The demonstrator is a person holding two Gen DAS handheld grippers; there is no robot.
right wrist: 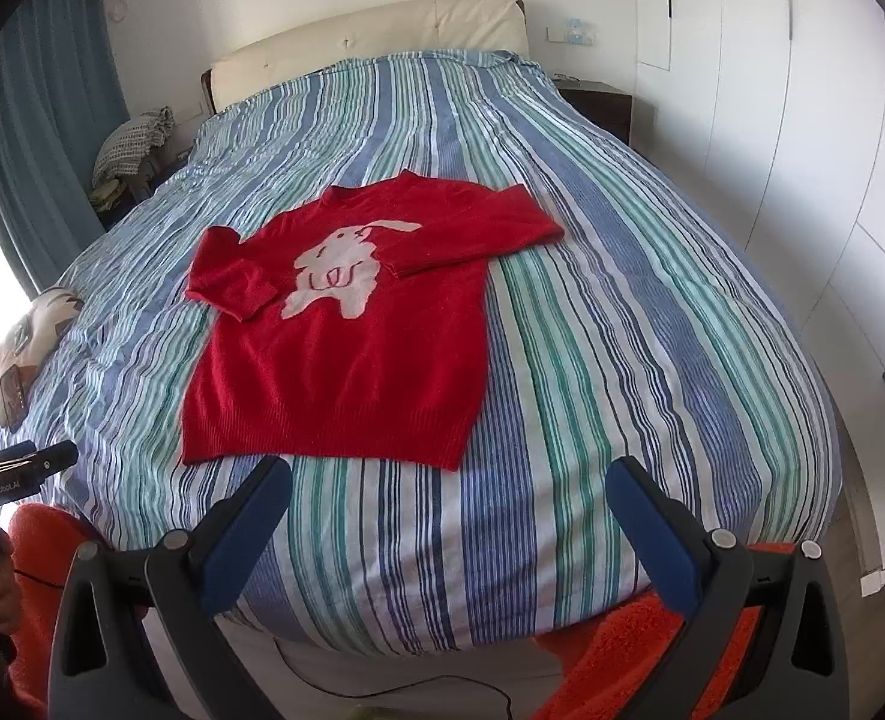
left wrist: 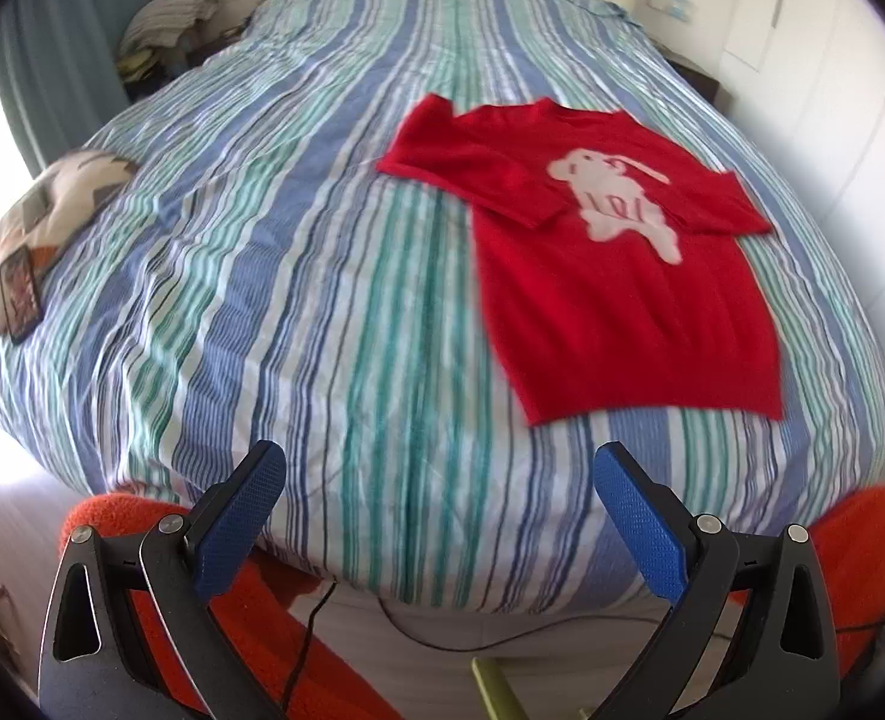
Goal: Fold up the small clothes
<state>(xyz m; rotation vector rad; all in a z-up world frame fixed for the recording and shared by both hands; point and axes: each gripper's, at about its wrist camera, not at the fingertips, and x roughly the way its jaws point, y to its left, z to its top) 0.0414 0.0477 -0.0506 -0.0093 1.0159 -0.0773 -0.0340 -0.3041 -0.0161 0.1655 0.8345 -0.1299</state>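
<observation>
Both grippers, left gripper (left wrist: 439, 501) and right gripper (right wrist: 448, 519), hover with jaws spread wide, holding nothing. The red sweater (right wrist: 346, 336) lies flat mid-frame on the bed (right wrist: 652, 360), sleeves already crossed in, long axis running hem-to-collar toward the headboard. Risk: pinching the striped cover along with the knit.

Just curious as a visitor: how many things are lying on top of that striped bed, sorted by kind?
Red sweater: 1
Patterned cushion: 1
Phone-like dark slab resting on the cushion: 1
Total: 3, all on the striped bedcover.
</observation>
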